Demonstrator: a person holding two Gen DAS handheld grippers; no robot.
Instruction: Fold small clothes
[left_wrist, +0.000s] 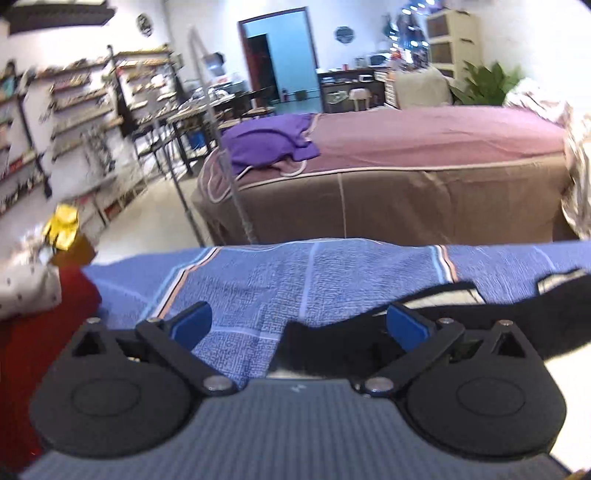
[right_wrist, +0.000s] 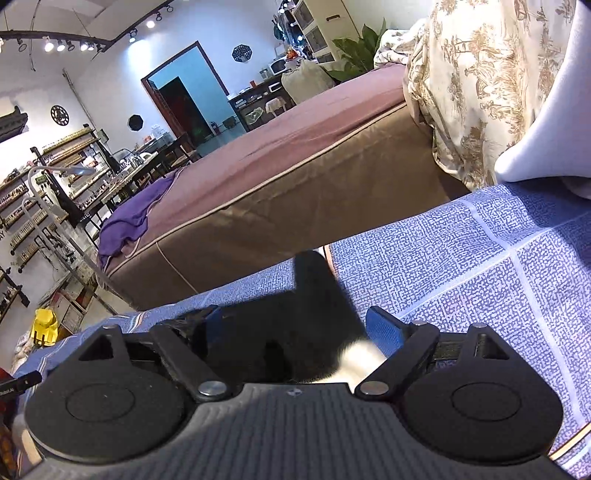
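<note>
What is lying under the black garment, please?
The black garment lies on a blue patterned cloth that spreads out past it on every side in view. Whatever lies beneath the cloth is covered, and both hand-held grippers hide the garment's near edge.

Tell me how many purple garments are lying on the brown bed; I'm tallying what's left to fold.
1. A single purple garment lies crumpled at the bed's far-left corner, partly hanging over the edge. More could be hidden behind the floral bedding at the other end.

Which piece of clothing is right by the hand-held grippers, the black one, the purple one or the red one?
The black garment, lying on the blue cloth between the open fingers. The purple garment lies on the far bed; the red one sits left.
</note>
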